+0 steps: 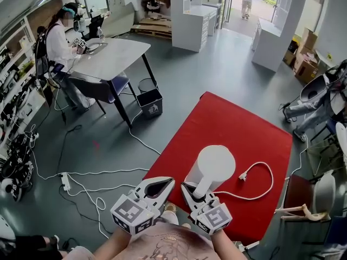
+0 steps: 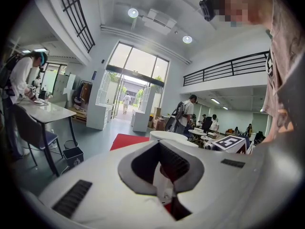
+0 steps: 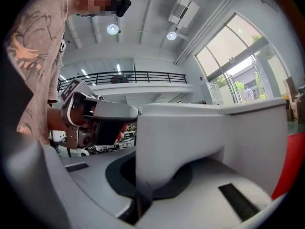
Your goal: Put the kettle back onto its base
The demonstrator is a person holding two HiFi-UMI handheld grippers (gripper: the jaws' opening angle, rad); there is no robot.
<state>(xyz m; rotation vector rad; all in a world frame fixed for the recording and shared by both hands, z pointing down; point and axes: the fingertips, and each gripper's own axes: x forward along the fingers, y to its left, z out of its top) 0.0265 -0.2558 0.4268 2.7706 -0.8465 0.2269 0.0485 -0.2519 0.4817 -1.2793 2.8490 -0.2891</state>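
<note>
A white kettle (image 1: pixel 214 164) stands over the near part of the red table (image 1: pixel 244 123). My right gripper (image 1: pixel 199 193) is shut on the kettle's handle, which runs between the jaws in the right gripper view (image 3: pixel 152 171), with the kettle body (image 3: pixel 214 137) just beyond. The kettle hides whatever is under it, so I cannot see a base. A white cord (image 1: pixel 265 172) with a plug (image 1: pixel 242 176) curls out to the kettle's right. My left gripper (image 1: pixel 169 182) is just left of the kettle, shut and holding nothing. The kettle's top (image 2: pixel 167 135) shows past the left gripper (image 2: pixel 159 144).
A person (image 1: pixel 59 45) sits at a grey table (image 1: pixel 116 53) at the back left, with a black bin (image 1: pixel 150 102) beside it. Cables (image 1: pixel 81 177) trail over the floor on the left. White cabinets (image 1: pixel 190 15) stand at the back, chairs (image 1: pixel 320 91) on the right.
</note>
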